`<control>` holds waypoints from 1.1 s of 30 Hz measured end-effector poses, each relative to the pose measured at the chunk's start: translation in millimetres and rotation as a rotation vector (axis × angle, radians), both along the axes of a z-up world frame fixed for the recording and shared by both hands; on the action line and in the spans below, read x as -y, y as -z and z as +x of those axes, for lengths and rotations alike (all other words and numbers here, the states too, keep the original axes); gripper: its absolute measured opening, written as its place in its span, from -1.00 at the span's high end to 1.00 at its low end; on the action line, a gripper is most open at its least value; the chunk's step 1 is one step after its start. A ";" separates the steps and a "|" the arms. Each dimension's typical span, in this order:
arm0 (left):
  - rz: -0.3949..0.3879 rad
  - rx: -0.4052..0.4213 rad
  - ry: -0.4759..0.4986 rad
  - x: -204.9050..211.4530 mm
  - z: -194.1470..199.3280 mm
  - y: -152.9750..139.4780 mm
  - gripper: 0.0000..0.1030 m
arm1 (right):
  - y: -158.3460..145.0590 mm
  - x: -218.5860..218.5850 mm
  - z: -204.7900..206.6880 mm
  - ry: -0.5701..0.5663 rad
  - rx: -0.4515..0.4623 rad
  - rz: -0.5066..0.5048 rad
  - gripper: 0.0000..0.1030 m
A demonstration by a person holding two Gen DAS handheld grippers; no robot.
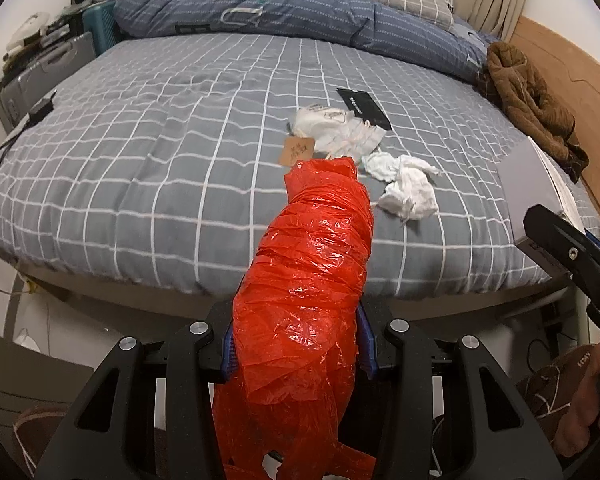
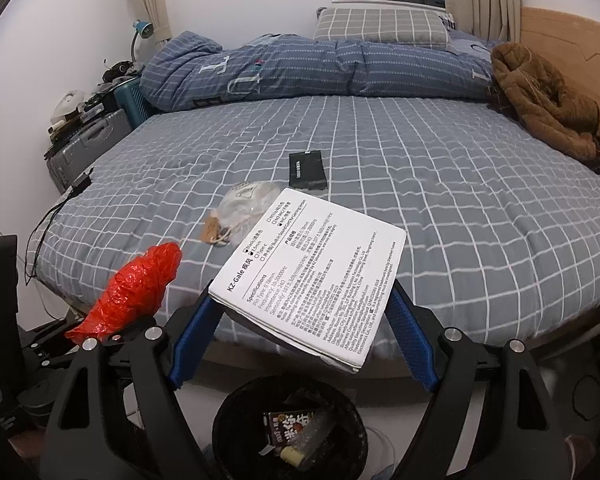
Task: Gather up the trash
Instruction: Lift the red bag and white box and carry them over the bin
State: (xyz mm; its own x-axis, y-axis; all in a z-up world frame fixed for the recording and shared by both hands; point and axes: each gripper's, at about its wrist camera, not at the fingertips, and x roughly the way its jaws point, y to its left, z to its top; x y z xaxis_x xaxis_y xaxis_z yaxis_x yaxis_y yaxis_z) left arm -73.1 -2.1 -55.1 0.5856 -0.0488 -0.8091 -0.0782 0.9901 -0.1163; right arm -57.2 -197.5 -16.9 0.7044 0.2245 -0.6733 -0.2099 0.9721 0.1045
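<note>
My left gripper (image 1: 298, 342) is shut on a crumpled red plastic bag (image 1: 312, 272), which sticks up over the near edge of the bed. The bag (image 2: 140, 288) also shows at lower left in the right wrist view. My right gripper (image 2: 304, 292) is shut on a white printed box (image 2: 312, 276), its blue pads pressing on two opposite sides. Directly below the box stands a black bin (image 2: 228, 412) with wrappers inside. On the grey checked sheet (image 1: 160, 140) lie white tissues (image 1: 404, 188), a clear-wrapped white packet (image 1: 332, 128), a brown tag (image 1: 298, 151) and a black packet (image 1: 364, 108).
A blue duvet (image 2: 300, 68) and a checked pillow (image 2: 380, 28) lie at the far side of the bed. A brown jacket (image 2: 548, 108) rests by the wooden headboard. Suitcases (image 2: 88, 144) stand at the left, and a black cable (image 2: 52, 216) hangs there. A person's foot in a slipper (image 1: 572, 392) shows at lower right.
</note>
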 end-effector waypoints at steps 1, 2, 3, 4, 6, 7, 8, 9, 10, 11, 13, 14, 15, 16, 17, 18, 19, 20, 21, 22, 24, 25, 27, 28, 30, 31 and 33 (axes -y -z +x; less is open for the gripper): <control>-0.002 -0.003 -0.001 -0.5 -3.3 1.0 0.14 | 1.1 0.2 -3.7 -0.002 -0.003 0.000 -0.50; -0.003 -0.006 -0.001 -0.6 -6.7 2.0 0.14 | 2.0 0.4 -6.9 -0.005 -0.006 0.000 -0.50; -0.002 -0.009 -0.002 -0.7 -9.2 3.0 0.14 | 2.5 0.1 -8.8 -0.007 -0.008 -0.001 -0.50; -0.004 -0.014 -0.003 -1.0 -14.1 4.9 0.14 | 3.8 -0.2 -12.7 -0.010 -0.011 -0.002 -0.50; -0.004 -0.024 -0.003 -0.7 -21.6 8.3 0.14 | 5.1 -0.9 -17.5 -0.011 -0.017 -0.003 -0.50; -0.004 -0.029 -0.001 0.0 -24.7 10.0 0.14 | 5.7 -1.3 -20.3 -0.012 -0.020 -0.002 -0.50; -0.001 -0.035 0.001 0.6 -27.9 11.9 0.14 | 6.6 -1.7 -24.1 -0.015 -0.024 -0.003 -0.50; 0.001 -0.041 0.002 1.1 -31.3 14.0 0.14 | 7.2 -2.3 -27.3 -0.017 -0.027 -0.005 -0.50; 0.003 -0.046 0.003 1.2 -34.0 15.8 0.14 | 8.5 -2.8 -31.4 -0.020 -0.032 -0.007 -0.50; 0.004 -0.051 0.003 1.3 -36.7 17.9 0.14 | 9.9 -3.5 -34.4 -0.022 -0.038 -0.008 -0.50; 0.006 -0.066 0.005 2.2 -42.1 22.4 0.14 | 13.7 -4.5 -40.9 -0.028 -0.049 -0.012 -0.50; 0.009 -0.072 0.006 2.9 -44.5 24.4 0.14 | 15.2 -5.4 -43.1 -0.030 -0.056 -0.013 -0.50; 0.012 -0.082 0.008 3.7 -47.5 27.2 0.14 | 17.7 -6.2 -45.8 -0.034 -0.065 -0.016 -0.50; 0.012 -0.089 0.009 4.6 -49.8 29.2 0.14 | 19.9 -7.4 -48.1 -0.038 -0.073 -0.019 -0.50; 0.011 -0.096 0.010 5.1 -51.7 31.0 0.14 | 22.7 -8.8 -50.9 -0.042 -0.080 -0.024 -0.50; 0.010 -0.103 0.011 5.1 -53.6 32.8 0.14 | 24.8 -9.8 -52.7 -0.044 -0.088 -0.028 -0.50; 0.009 -0.111 0.010 5.1 -56.1 35.3 0.14 | 27.0 -10.4 -54.6 -0.047 -0.095 -0.029 -0.50; 0.009 -0.119 0.011 4.9 -57.7 37.6 0.14 | 29.9 -11.5 -57.0 -0.050 -0.105 -0.030 -0.50; -0.003 -0.131 0.011 3.7 -59.5 41.1 0.14 | 32.7 -12.7 -58.8 -0.053 -0.114 -0.030 -0.50; -0.017 -0.141 0.009 2.3 -60.2 43.4 0.14 | 35.4 -13.5 -60.7 -0.055 -0.122 -0.030 -0.50; -0.022 -0.154 0.002 -1.7 -62.1 50.5 0.14 | 42.5 -16.2 -63.3 -0.061 -0.144 -0.028 -0.50; -0.018 -0.156 -0.001 -2.9 -63.2 53.3 0.14 | 45.9 -17.0 -64.5 -0.063 -0.150 -0.032 -0.50; -0.021 -0.161 -0.005 -6.5 -64.3 59.6 0.14 | 53.5 -19.0 -65.7 -0.069 -0.165 -0.040 -0.50; -0.016 -0.163 -0.005 -6.9 -64.8 62.3 0.14 | 57.5 -19.9 -65.9 -0.071 -0.172 -0.046 -0.50; -0.004 -0.172 -0.004 -8.3 -66.2 71.3 0.14 | 65.0 -20.1 -64.8 -0.072 -0.188 -0.050 -0.50; -0.003 -0.179 -0.004 -8.6 -66.5 74.8 0.14 | 70.4 -20.0 -63.9 -0.073 -0.200 -0.052 -0.50; 0.001 -0.195 -0.002 -10.2 -66.2 84.4 0.14 | 79.2 -20.2 -62.4 -0.074 -0.217 -0.058 -0.50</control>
State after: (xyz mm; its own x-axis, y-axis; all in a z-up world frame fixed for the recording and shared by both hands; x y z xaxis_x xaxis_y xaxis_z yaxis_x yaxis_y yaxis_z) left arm -139.3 8.1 -139.5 0.4178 -0.0469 -0.9073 -0.1015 0.9900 -0.0979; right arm -119.5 -177.2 -96.1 0.5244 0.2268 -0.8207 -0.2593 0.9606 0.0998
